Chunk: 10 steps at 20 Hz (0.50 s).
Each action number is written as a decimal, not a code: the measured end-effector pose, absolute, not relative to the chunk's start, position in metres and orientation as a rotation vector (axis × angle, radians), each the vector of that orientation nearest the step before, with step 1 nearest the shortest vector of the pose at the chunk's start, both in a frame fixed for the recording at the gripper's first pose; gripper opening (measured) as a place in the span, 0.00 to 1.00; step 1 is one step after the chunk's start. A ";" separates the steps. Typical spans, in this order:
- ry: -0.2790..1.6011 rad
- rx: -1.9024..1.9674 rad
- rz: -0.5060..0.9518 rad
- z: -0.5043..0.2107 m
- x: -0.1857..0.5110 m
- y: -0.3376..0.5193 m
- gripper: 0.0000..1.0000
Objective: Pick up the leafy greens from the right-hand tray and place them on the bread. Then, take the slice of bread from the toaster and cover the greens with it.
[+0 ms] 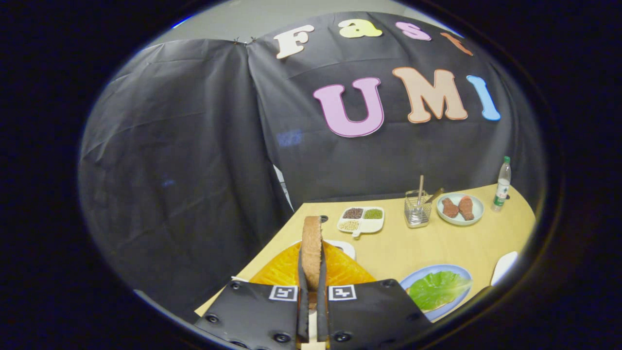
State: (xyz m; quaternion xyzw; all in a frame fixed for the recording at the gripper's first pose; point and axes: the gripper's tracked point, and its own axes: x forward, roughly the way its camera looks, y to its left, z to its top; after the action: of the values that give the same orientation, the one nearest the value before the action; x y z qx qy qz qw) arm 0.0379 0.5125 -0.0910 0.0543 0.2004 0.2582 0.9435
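Two fingers of the gripper (312, 291) stand close together and clamp a slice of bread (311, 250) on edge between them, one finger pressing each flat face. The slice rises upright above the fingertips, its brown crust rounded at the top and its surface rough and grainy. Behind and below it lies a bright orange, glossy, ridged shape (340, 270), which may be the toaster or a cover over it; the fisheye view and the gripper body hide too much to tell. A white rim (346, 247) peeks out just beyond that orange shape.

To the right of the fingers, near them, sits a pale blue round plate (459, 272) with the leafy greens (437, 289) lying flat on it, crinkled and light green, spread over what looks like a tan edge of bread underneath. A white curved object (504, 266) lies further right, cut off from sight.

Beyond the slice, on the light wooden table (413, 243), rests a white divided dish (362, 219) with three small heaps of grains: dark brown, green and pale. Right of it stands a clear, square-ish holder (418, 210) with a wooden stick and another utensil leaning in it. Just beside that is a pale round plate (474, 216) carrying two reddish-brown, lumpy pieces (457, 207). At the far corner stands a clear plastic bottle (502, 184) with a green cap, upright. Black cloth (184, 170), softly creased, hangs behind the table.
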 end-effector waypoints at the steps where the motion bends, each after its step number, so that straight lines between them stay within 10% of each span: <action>1: 0.399 0.123 0.530 -0.085 0.037 0.510 0.09; 10: 0.367 0.196 0.470 -0.074 0.044 0.444 0.09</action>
State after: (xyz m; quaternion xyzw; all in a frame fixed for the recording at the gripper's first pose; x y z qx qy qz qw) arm 0.0443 0.4435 -0.0742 0.0964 0.1806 0.2309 0.9512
